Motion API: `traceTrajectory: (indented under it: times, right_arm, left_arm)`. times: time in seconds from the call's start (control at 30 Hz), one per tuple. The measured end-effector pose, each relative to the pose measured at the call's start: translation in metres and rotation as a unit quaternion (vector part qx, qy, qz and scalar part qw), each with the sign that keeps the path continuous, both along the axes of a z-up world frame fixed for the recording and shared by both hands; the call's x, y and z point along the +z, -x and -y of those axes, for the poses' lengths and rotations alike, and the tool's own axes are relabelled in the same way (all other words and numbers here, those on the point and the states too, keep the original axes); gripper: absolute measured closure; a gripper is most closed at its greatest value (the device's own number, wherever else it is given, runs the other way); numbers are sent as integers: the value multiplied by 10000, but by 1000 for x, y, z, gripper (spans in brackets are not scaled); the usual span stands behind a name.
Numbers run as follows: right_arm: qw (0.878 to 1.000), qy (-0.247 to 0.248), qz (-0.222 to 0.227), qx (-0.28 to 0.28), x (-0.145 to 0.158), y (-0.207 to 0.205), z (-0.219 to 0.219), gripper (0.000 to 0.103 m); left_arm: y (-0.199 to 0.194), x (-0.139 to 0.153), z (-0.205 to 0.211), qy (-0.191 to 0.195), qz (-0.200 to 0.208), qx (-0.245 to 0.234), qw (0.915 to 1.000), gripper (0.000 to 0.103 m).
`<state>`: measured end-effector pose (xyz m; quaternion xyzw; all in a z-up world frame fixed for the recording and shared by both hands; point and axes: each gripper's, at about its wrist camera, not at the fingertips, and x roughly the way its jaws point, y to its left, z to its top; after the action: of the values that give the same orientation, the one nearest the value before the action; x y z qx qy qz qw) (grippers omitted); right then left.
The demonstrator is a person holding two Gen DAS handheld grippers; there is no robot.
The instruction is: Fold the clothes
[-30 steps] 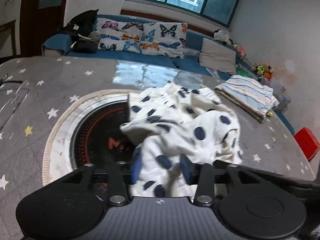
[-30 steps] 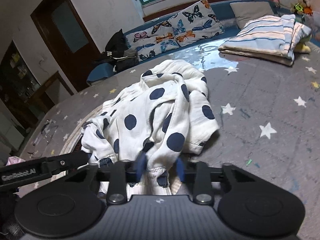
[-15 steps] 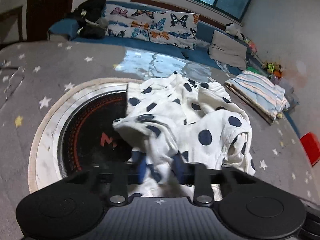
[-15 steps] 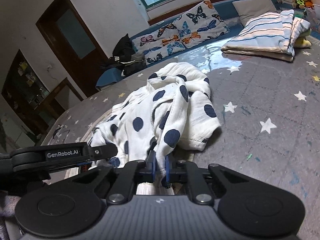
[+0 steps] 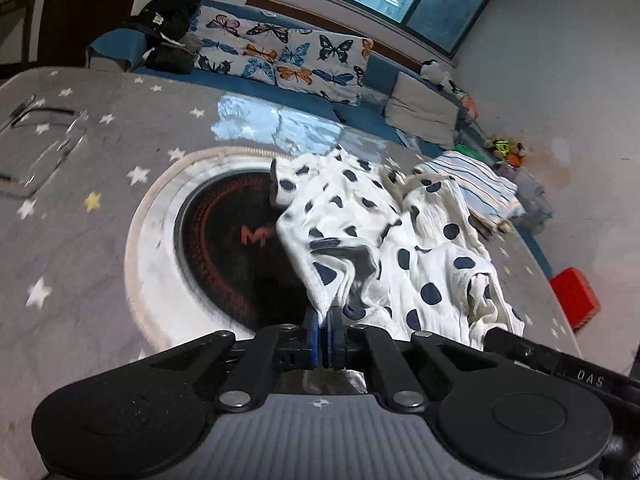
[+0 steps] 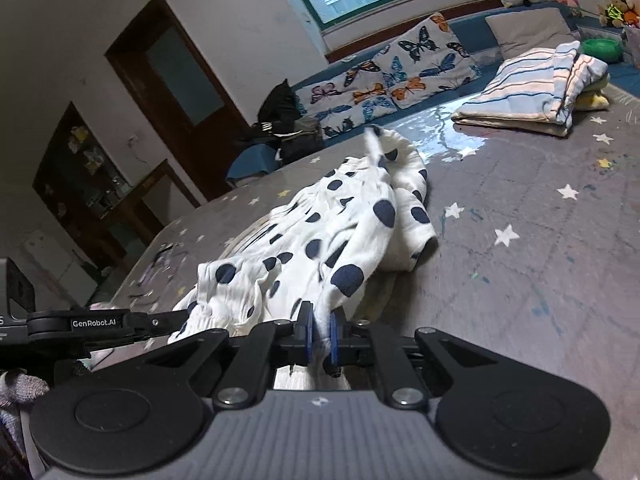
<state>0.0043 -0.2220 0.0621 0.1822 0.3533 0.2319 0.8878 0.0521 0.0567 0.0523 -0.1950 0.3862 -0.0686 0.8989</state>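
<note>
A white garment with dark blue dots (image 5: 384, 240) lies crumpled on the grey star-patterned mat (image 5: 80, 160), partly over a round black and white rug (image 5: 208, 240). My left gripper (image 5: 324, 330) is shut on the garment's near edge, and the cloth stretches up from its blue pads. In the right wrist view the same dotted garment (image 6: 320, 236) rises in a taut ridge from my right gripper (image 6: 319, 334), which is shut on another part of the near edge. The left gripper's arm (image 6: 92, 324) shows at the left there.
A folded striped cloth (image 6: 532, 100) lies at the mat's far right, beside butterfly cushions (image 5: 280, 56) on a blue bench. A red box (image 5: 574, 300) sits at the right edge. Dark clothes (image 5: 172, 36) are piled at the far left. Soft toys (image 6: 616, 12) line the window corner.
Both grippers have shut on the garment's near edge and pulled it back and up. The cloth now stretches in taut folds where it lay loose before.
</note>
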Motion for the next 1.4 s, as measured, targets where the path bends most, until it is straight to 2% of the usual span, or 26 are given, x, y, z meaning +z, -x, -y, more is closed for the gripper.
traceTrajectory:
  times: [0.2, 0.3, 0.43, 0.57, 0.63, 0.77, 0.93, 1.0, 1.07, 1.2, 1.4]
  right_arm:
    - [9996, 14, -86, 268, 8, 41, 10, 96]
    - [9979, 123, -232, 586, 7, 60, 7, 96]
    - [9929, 480, -437, 994, 0, 82, -5, 96]
    - [9890, 707, -720, 1086, -14, 84, -10, 95]
    - [9876, 783, -813, 1090, -17, 82, -11, 91]
    - [9872, 895, -766, 1075, -12, 82, -9, 87]
    - [9871, 1083, -640, 987, -4, 81, -2, 76]
    - [9879, 1112, -577, 912, 0, 77, 1, 76]
    - [9890, 1106, -504, 841, 3, 70, 1, 76]
    - [9894, 1170, -302, 799, 10, 46, -4, 76]
    - [9889, 1284, -68, 748, 18, -1, -17, 75]
  left_arm:
    - [51, 7, -10, 109, 42, -191, 9997, 99]
    - [75, 9, -15, 55, 25, -257, 9997, 99]
    - [100, 3, -25, -6, -146, -221, 9996, 99]
    - [111, -15, -35, -77, -455, -100, 9989, 99]
    - [115, -21, -38, -99, -567, -60, 9983, 99]
    - [116, -24, -40, -201, -637, -93, 9977, 97]
    - [118, -22, -44, -502, -658, -67, 9965, 86]
    - [120, -16, -47, -585, -594, -36, 9965, 69]
    - [119, -10, -50, -717, -486, 38, 9962, 64]
    - [106, 3, -51, -838, -269, 116, 9960, 64]
    - [62, 12, -34, -908, -39, 38, 9959, 64]
